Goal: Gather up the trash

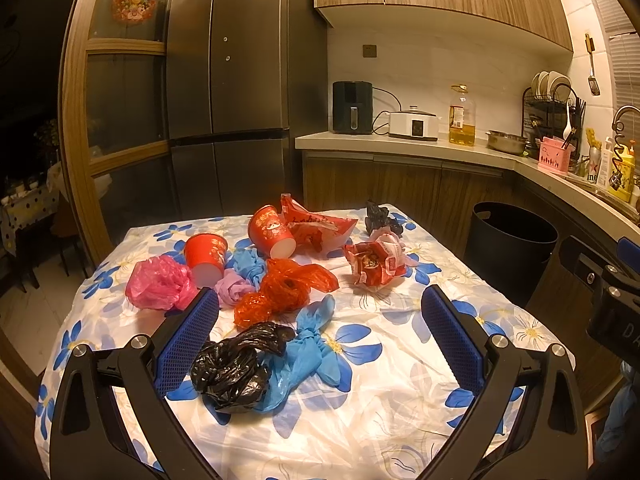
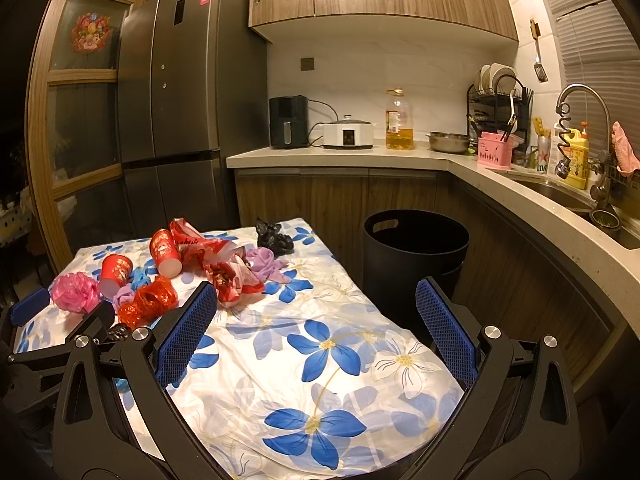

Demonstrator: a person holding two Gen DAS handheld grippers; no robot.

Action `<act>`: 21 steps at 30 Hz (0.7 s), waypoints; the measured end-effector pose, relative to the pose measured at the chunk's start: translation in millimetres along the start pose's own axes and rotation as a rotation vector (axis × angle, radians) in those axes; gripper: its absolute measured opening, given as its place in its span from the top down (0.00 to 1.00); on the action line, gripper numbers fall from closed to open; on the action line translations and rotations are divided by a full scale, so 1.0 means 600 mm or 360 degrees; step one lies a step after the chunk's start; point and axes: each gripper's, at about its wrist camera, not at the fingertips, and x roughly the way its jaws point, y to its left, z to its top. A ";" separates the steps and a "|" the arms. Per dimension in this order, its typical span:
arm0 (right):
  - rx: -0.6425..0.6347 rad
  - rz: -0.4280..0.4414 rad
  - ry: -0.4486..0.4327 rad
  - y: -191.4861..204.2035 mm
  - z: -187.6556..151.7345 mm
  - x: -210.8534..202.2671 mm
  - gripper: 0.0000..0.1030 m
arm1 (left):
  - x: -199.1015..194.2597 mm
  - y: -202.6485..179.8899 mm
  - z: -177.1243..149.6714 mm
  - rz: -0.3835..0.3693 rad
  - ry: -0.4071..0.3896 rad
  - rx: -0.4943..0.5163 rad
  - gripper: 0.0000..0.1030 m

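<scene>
Holding our left gripper (image 1: pixel 320 320) over the table (image 1: pixel 380 420), we keep its jaws wide apart with nothing in them. Between the jaws, close to the left finger, lies a crumpled black bag (image 1: pixel 232 368), and it touches a blue bag (image 1: pixel 308 352) that sits just beside it, nearer the middle. A little past the fingertips we see an orange-red bag (image 1: pixel 280 288). Past the left fingertip there is a pink bag (image 1: pixel 160 284), a purple bag (image 1: pixel 232 288) and a red cup (image 1: pixel 205 258) lying on its side. A second red cup (image 1: pixel 270 232) lies farther out, touching a red wrapper (image 1: pixel 320 228). Past the middle, toward the right jaw, sits a scrunched red-and-white wrapper (image 1: pixel 376 264), and beyond it a small black bag (image 1: pixel 380 218). Our right gripper (image 2: pixel 316 316) is wide open too (nothing in it). Only the flowery cloth (image 2: pixel 320 360) lies between its jaws. The trash pile is off past its left fingertip, and the black bin (image 2: pixel 416 252) stands on the floor past its right fingertip, just beside the table. Far behind we can see the fridge (image 2: pixel 180 100) and the counter (image 2: pixel 340 156).
</scene>
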 end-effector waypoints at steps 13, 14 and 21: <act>0.0003 0.0001 0.0000 -0.006 0.003 0.001 0.05 | 0.000 -0.009 0.001 -0.0012 0.0007 0.0005 0.05; 0.0003 0.0000 0.0000 -0.005 0.003 0.001 0.05 | 0.000 -0.011 0.001 -0.0013 0.0007 0.0008 0.05; 0.0004 0.0000 0.0001 -0.006 0.003 0.002 0.05 | 0.002 -0.012 0.003 -0.0016 0.0009 0.0008 0.05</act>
